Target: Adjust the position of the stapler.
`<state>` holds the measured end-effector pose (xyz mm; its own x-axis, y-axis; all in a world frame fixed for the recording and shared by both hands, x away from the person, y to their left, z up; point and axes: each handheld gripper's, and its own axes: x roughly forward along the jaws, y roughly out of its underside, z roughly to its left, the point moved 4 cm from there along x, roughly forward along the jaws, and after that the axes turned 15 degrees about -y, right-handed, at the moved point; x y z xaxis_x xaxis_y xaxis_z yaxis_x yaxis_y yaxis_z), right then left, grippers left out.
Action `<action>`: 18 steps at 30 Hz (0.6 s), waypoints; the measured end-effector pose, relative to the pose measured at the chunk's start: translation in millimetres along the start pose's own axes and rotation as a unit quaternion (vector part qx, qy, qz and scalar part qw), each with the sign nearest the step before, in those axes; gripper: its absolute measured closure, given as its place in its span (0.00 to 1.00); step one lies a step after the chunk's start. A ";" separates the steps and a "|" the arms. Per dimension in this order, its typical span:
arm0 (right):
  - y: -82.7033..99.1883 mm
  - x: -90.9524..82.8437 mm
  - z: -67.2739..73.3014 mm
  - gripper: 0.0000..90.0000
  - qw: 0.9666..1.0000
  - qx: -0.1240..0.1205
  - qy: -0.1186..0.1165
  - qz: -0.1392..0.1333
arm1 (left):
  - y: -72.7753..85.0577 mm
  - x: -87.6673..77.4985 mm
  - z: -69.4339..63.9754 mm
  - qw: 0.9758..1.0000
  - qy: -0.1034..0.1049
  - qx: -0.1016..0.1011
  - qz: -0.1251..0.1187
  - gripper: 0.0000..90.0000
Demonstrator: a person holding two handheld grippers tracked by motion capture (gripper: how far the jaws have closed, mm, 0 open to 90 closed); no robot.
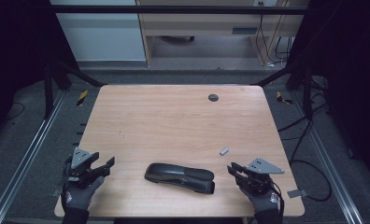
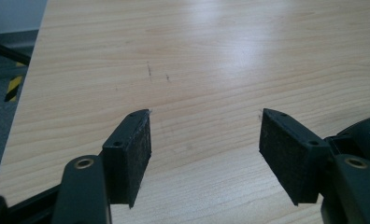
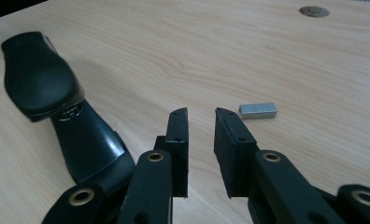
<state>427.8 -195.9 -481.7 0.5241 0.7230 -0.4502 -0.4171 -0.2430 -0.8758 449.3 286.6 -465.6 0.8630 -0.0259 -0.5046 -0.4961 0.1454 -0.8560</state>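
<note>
Between open grippers, black stapler (image 1: 180,177)

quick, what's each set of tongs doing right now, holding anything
Left tongs: open wide, empty, over bare table.
Right tongs: open by a narrow gap, empty, near the stapler and staple block.

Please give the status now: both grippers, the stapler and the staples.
Left gripper open, empty. Right gripper nearly closed, empty. Stapler flat between them, untouched. Staples beyond right gripper, nothing in the way.
</note>
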 end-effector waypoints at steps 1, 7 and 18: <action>0.0 0.0 0.0 0.84 1.000 0.000 0.000 0.000 | 0.0 0.0 0.0 1.000 0.000 0.000 0.000 0.38; 3.9 0.8 9.1 0.89 1.000 0.005 -0.022 0.010 | -0.3 -3.5 -1.9 1.000 -0.006 -0.004 -0.011 0.37; 11.8 13.2 23.1 1.00 0.997 0.000 -0.061 0.044 | 2.0 -1.6 -7.7 1.000 -0.001 0.003 -0.006 0.35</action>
<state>412.7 -174.3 -493.9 0.3910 0.7718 -0.5014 -0.4572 -0.3099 -0.8336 446.2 279.3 -467.3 0.8686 -0.0261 -0.4948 -0.4857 0.1519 -0.8608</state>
